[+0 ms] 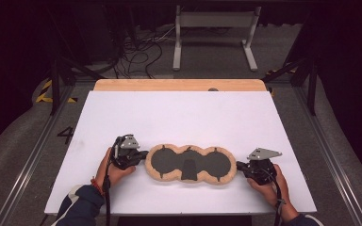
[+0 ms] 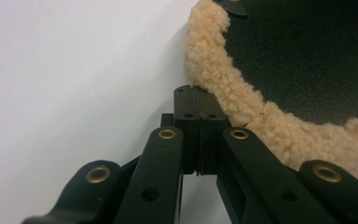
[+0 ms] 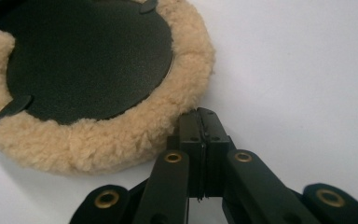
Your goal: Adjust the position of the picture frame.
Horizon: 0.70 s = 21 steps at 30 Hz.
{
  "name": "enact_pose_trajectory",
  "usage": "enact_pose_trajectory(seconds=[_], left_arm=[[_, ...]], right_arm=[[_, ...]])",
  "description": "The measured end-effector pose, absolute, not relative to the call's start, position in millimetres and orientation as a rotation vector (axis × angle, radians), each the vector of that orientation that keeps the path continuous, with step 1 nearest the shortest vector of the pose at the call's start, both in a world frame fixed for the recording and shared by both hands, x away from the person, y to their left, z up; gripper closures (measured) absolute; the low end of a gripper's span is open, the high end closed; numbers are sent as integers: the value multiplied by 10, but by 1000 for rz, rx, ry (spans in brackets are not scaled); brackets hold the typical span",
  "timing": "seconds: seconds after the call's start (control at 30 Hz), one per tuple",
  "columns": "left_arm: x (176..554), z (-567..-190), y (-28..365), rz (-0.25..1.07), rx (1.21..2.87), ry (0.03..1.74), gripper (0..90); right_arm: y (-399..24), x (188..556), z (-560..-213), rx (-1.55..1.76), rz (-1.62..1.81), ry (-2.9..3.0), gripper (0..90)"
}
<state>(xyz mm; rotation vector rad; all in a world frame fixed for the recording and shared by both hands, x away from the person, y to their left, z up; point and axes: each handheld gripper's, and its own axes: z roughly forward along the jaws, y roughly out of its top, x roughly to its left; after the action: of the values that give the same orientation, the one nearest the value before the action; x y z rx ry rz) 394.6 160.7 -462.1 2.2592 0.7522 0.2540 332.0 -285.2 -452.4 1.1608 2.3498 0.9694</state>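
A flat three-lobed pad (image 1: 188,162), black in the middle with a tan fleece rim, lies near the front of the white table (image 1: 179,117). My left gripper (image 1: 143,157) rests at the pad's left end. In the left gripper view its jaws are pressed flat together, and the left gripper (image 2: 196,93) just touches the fleece rim (image 2: 223,70) with nothing seen between the jaws. My right gripper (image 1: 239,165) sits at the pad's right end. In the right gripper view the right gripper (image 3: 201,114) is shut, its tips right beside the fleece rim (image 3: 121,135) of the pad (image 3: 88,60).
A wooden strip (image 1: 179,84) runs along the table's far edge. Beyond it on the floor are a white metal stand (image 1: 214,33) and loose cables (image 1: 136,52). Metal rails flank the table on both sides. The white surface behind the pad is bare.
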Motion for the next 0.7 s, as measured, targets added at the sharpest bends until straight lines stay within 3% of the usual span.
enact_pose_trajectory(seconds=[0.47, 0.7], left_arm=[[3794, -4466, 1723, 341, 2201, 688, 823], [3560, -4359, 1869, 385, 2144, 655, 710]], right_arm=[[-2903, 3302, -4434, 1138, 1021, 2291, 802], [-2915, 3242, -4383, 1112, 1072, 2268, 723]])
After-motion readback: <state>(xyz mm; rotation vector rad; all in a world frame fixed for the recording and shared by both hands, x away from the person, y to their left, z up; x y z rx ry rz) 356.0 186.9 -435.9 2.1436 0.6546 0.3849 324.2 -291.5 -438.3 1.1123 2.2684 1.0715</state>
